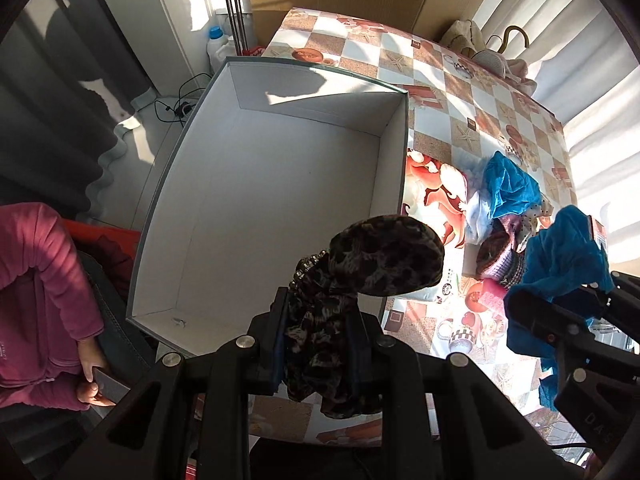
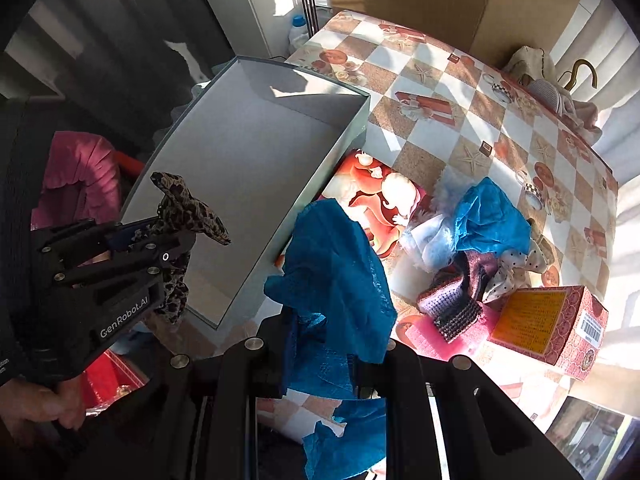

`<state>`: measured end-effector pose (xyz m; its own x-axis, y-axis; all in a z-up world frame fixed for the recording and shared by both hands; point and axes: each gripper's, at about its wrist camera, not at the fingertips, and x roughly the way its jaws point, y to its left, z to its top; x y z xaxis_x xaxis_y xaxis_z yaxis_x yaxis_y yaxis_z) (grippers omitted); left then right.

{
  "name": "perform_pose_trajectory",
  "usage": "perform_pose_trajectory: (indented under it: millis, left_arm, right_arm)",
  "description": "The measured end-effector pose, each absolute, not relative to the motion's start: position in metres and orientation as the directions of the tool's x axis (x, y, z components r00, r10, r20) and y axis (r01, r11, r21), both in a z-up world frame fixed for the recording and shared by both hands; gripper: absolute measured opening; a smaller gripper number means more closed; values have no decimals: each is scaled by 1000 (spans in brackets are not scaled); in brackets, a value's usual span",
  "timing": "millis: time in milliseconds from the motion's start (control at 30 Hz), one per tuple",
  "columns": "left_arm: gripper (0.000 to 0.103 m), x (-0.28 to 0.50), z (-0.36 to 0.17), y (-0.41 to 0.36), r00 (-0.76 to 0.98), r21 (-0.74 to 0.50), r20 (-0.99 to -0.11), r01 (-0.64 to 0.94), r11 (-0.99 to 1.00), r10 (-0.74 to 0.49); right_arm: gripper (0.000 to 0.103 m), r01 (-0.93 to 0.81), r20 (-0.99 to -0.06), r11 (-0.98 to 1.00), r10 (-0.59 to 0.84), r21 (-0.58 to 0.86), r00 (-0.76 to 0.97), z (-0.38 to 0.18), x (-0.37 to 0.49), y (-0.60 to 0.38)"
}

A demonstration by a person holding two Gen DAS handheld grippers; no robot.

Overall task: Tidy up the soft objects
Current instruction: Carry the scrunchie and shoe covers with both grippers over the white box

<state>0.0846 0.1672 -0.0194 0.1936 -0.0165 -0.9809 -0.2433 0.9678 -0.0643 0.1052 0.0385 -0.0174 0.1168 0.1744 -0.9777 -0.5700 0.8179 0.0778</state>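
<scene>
My left gripper (image 1: 320,344) is shut on a leopard-print fabric piece (image 1: 376,256) with a beaded band, held over the near right corner of an open white box (image 1: 192,216). From the right wrist view, that left gripper (image 2: 160,236) hangs above the box (image 2: 352,120) interior with the leopard-print fabric (image 2: 188,208) in it. My right gripper (image 2: 320,356) is shut on a blue cloth (image 2: 340,272), just right of the box's near corner. The same blue cloth (image 1: 568,256) shows at the right in the left wrist view, in the right gripper (image 1: 560,312).
A pile of soft things lies on the checkered tablecloth (image 2: 460,80): another blue cloth (image 2: 492,216), a purple knit piece (image 2: 448,300), white and dotted fabric. A red carton (image 2: 552,328) stands beside it. A seated person in a pink top (image 1: 36,280) is left of the box.
</scene>
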Motion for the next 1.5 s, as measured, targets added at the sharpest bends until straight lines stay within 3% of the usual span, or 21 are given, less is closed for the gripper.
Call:
perform_pose_trajectory:
  millis: [1500]
  left_arm:
    - [26,79,-54,219,106,-63,-994,-308,949,-32]
  right_arm:
    - [21,-664,-978,746,168,43,125,-22,117,119]
